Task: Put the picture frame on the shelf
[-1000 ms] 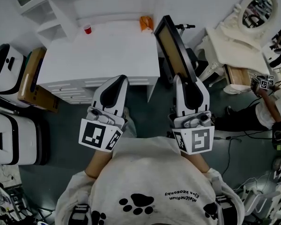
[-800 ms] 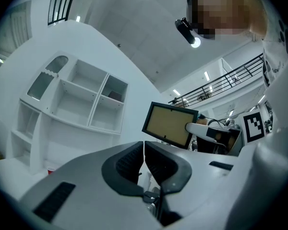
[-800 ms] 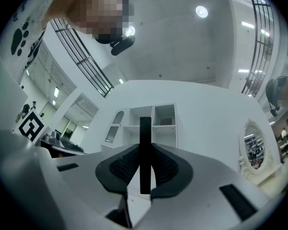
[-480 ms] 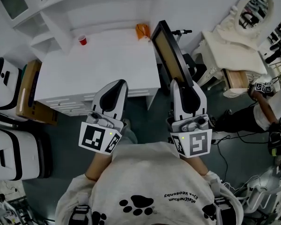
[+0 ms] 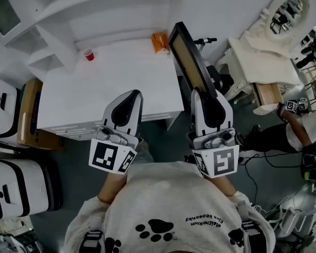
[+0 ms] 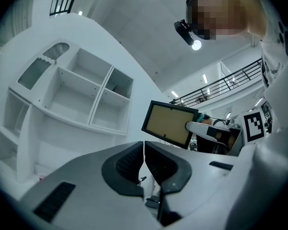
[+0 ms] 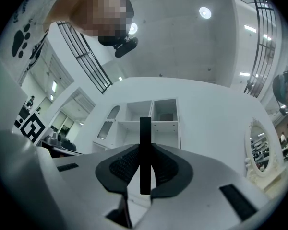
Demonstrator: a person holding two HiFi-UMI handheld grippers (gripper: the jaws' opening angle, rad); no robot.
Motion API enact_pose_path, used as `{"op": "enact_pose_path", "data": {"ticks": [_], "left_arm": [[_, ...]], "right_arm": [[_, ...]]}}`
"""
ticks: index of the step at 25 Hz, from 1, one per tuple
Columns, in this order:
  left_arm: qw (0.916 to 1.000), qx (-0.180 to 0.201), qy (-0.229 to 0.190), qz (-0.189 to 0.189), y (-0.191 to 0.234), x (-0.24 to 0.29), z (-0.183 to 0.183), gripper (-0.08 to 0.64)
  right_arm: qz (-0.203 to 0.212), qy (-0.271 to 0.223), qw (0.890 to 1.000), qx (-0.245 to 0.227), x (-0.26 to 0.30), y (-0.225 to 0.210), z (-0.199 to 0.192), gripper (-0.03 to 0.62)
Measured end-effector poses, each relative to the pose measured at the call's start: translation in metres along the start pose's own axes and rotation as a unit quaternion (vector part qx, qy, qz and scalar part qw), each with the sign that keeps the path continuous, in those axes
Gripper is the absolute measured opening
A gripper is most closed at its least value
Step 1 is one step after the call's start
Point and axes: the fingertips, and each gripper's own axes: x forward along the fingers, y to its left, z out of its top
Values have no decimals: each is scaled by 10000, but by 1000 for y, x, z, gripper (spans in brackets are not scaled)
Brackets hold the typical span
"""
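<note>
A black picture frame with a tan panel stands up out of my right gripper, held edge-on off the right end of the white desk. In the right gripper view the frame's edge is a dark bar clamped between both pads. The left gripper view shows the frame's face to the right. My left gripper hangs over the desk's front edge with its jaws shut and nothing in them. The white shelf unit with open compartments rises behind the desk, and its compartments face the right gripper.
A white desk carries a small red cup and an orange object at its back. White cases and a cardboard box stand at the left. A cream mirror stand and a seated person are at the right.
The view has shifted a little, so desk and shelf sit lower in the frame. Both grippers keep their places, and the frame stays in the right one.
</note>
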Motion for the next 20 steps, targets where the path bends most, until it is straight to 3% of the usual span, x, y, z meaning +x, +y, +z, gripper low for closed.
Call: {"op": "enact_pose_path", "data": {"ticks": [20], "left_arm": [[9975,20,-7,-704,120,93,3,26]], "right_arm": [[-547,-60,9984,-114,132,-5,-49,91]]}}
